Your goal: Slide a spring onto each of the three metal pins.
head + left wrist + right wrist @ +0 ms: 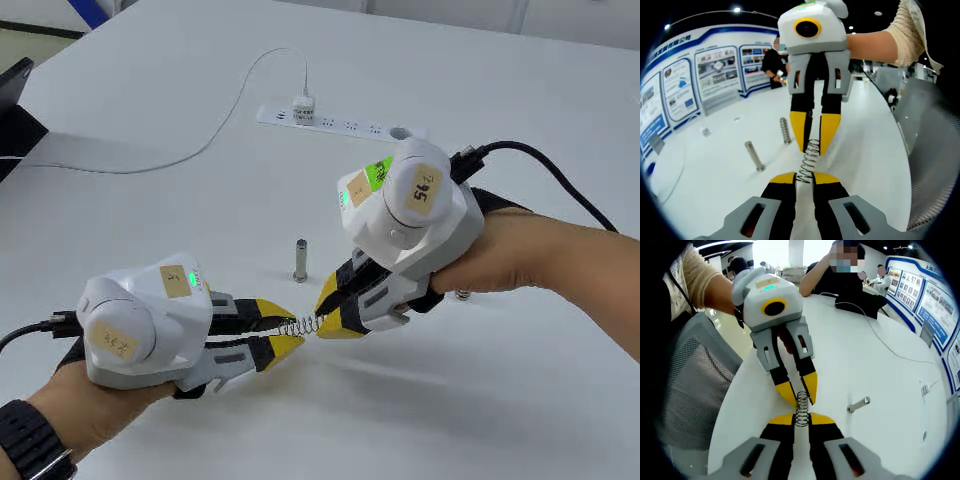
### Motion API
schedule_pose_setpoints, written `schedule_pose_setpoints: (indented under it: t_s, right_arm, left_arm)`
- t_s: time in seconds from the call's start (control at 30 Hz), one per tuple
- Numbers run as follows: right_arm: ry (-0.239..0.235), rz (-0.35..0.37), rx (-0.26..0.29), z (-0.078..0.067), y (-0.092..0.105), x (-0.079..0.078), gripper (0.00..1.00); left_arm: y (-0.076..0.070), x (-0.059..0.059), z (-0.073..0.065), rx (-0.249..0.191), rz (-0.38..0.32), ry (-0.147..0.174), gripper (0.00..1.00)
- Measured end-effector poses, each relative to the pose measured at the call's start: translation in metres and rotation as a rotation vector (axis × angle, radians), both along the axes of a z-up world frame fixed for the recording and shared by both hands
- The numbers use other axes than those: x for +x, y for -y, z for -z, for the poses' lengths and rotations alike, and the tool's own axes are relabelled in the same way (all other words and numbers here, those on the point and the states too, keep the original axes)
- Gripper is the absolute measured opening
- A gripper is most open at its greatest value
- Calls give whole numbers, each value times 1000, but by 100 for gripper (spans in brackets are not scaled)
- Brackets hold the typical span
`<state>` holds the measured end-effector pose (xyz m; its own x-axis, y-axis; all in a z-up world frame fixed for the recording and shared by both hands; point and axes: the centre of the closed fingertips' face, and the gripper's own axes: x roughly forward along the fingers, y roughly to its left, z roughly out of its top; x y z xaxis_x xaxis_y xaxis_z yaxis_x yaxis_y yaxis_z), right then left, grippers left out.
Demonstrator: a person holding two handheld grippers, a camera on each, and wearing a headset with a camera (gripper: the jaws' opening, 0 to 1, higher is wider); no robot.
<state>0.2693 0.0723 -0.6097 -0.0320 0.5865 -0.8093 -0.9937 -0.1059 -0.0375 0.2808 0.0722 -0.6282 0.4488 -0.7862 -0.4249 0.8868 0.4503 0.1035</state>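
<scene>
Two grippers meet low over my white table (480,400), with bare room all round. Head view: my left gripper (285,335) and right gripper (328,318) each pinch one end of one silvery coiled spring (303,325); one bare pin (300,260) stands upright just behind. Left gripper view: a sprung pin (785,130) stands beyond. Right gripper view: the spring bridges both tips

White-bodied left tool (288,331) and right tool (324,317) have black jaws tipped yellow; spring (303,325) and pin (300,260) are silver-grey; surface (470,400) is white.

A tan sticker (425,188) on the right hand-held gripper (326,312) reads roughly "295".
</scene>
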Motion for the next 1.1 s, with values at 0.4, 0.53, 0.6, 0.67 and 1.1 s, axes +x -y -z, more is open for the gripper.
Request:
schedule_pose_setpoints:
  t_s: [0.4, 0.53, 0.6, 0.67, 1.1]
  right_arm:
    - [-1, 9, 72, -16, -14, -2, 11]
    - [-2, 14, 95, -21, -19, -2, 11]
    - [1, 16, 106, -22, -21, -2, 11]
    - [1, 19, 120, -25, -24, -2, 11]
    - [3, 40, 151, -29, -27, -2, 15]
  left_arm:
    - [3, -1, -1, -8, 1, -1, 12]
    - [4, -1, -2, -15, -2, -3, 11]
    - [4, 0, -3, -22, -4, -7, 11]
    - [5, 0, -4, -33, -6, -11, 11]
    - [6, 0, -7, -100, -31, -52, 10]
